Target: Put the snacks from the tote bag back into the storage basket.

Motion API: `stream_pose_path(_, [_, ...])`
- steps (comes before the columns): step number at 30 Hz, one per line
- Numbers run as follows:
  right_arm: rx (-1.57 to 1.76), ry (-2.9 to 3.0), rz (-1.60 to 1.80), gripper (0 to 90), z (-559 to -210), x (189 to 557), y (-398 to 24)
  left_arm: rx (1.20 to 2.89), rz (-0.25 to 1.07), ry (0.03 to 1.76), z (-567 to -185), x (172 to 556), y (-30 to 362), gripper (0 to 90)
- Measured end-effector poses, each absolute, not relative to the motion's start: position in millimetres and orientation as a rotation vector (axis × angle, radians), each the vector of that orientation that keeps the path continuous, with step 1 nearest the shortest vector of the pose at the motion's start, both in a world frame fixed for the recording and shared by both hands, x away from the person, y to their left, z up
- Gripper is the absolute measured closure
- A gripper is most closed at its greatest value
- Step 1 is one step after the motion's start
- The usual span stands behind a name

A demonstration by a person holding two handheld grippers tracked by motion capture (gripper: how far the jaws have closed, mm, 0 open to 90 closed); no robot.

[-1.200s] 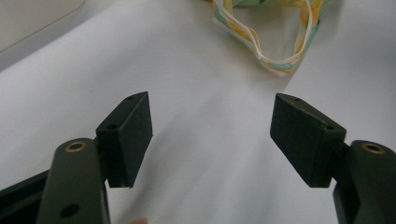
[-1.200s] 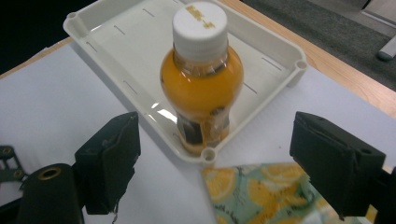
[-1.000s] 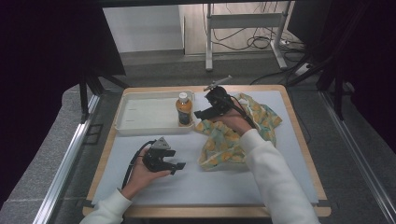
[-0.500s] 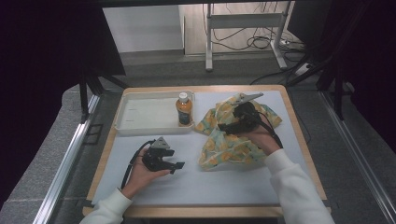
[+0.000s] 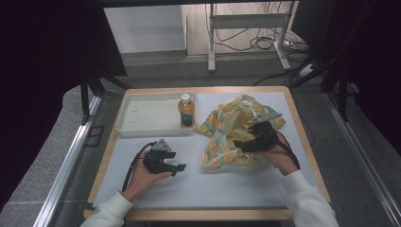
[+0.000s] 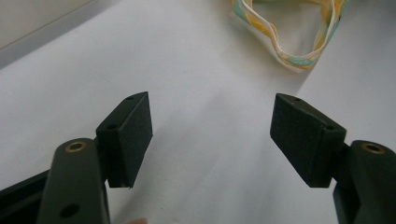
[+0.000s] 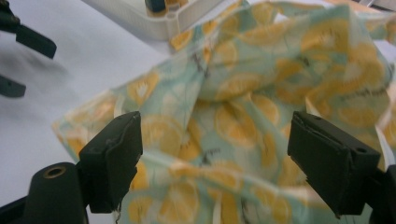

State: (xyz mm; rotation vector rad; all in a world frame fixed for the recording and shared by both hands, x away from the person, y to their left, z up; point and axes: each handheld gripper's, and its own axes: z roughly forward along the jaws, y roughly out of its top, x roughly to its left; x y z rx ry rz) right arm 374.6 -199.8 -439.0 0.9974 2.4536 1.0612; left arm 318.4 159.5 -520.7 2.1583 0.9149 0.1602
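Note:
A cloth bag (image 5: 227, 135) printed with orange slices lies crumpled at the right middle of the white mat. My right gripper (image 5: 238, 144) hovers low over its near right part, pointing left. The jaws stand wide open above the fabric (image 7: 261, 84), and nothing is pinched between them (image 7: 215, 140). My left gripper (image 5: 178, 168) rests in the hand on the mat at the left, pointing right toward the bag. It is open and empty (image 6: 212, 116), and the bag's handle loop (image 6: 289, 46) lies a little ahead of it. A bottle (image 5: 187, 111) of orange drink stands upright in the tray's right end.
A shallow white tray (image 5: 142, 116) sits at the back left of the mat (image 5: 208, 184), holding the bottle (image 7: 156, 4). The wooden table edge (image 5: 302, 142) runs close to the right of the bag. My left gripper (image 7: 23, 63) shows far off beyond the bag.
My right gripper has moved from beside the bottle to the right and toward the person, dropping lower over the bag. The left gripper has stayed put.

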Motion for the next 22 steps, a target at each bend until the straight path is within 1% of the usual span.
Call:
stream_pose_path(6, [1.009, 2.431, 1.084, 18.6, -450, 353, -218, 2.149, 0.164, 0.926, -520, 318, 159, 30.0])
stream_pose_path(11, [0.982, 2.433, 1.090, 18.5, -457, 340, -221, 2.149, 0.171, 0.929, -520, 318, 160, 29.9])
stream_pose_path(22, [0.948, 2.396, 1.112, 18.5, -453, 335, -218, 2.142, 0.174, 0.930, -520, 319, 161, 30.0])
